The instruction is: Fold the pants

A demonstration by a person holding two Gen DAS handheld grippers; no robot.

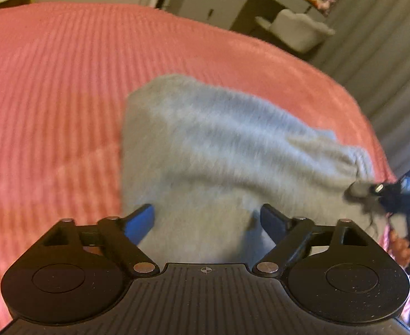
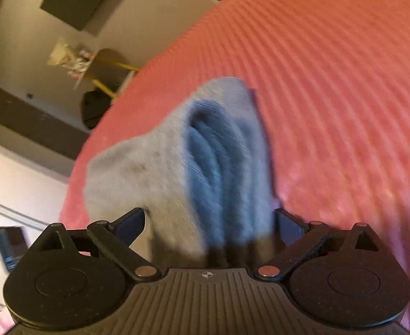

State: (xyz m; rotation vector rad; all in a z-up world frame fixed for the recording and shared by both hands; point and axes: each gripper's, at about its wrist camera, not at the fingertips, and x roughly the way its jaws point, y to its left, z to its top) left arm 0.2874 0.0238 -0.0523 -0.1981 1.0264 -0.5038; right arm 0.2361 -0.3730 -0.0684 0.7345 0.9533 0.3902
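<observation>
Spread jaws of both grippers astride grey pants

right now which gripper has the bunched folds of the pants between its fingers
The right gripper: the pants between its fingers show dark blue bunched folds. The left gripper has only a smooth grey face there.

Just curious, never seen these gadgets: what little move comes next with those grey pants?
Probably carry the lifted end across and lay it flat. Both sets of jaws stand wide around bunched fabric of the grey pants, which rise off the pink bedspread, still unfolded.
</observation>
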